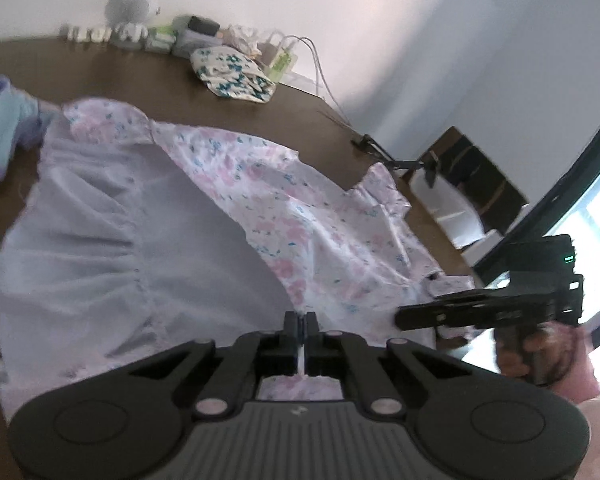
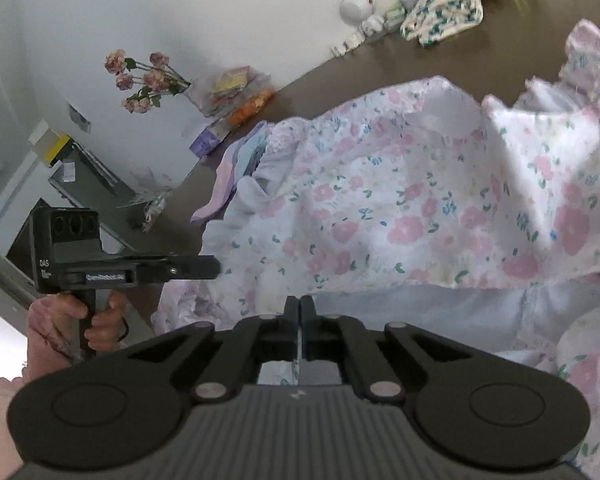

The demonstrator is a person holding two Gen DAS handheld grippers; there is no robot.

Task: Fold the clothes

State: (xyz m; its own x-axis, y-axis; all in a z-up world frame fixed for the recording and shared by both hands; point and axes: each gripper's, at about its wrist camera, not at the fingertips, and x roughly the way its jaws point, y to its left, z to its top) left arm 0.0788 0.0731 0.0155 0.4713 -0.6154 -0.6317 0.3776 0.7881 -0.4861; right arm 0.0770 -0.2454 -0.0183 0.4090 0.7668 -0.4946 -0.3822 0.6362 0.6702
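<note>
A white dress with pink and blue flowers lies spread on the dark brown table, its pale lining turned up on the left. My left gripper is shut on the dress's near hem, fabric pinched between its fingers. My right gripper is shut on the same dress, at the edge nearest me. Each gripper shows in the other's view: the right one low at the right, the left one at the left, held by a hand.
A folded floral garment and small clutter with cables line the table's far edge by the wall. A pastel purple garment lies at the left. Artificial flowers and packets sit at another corner. Boxes stand beyond the table.
</note>
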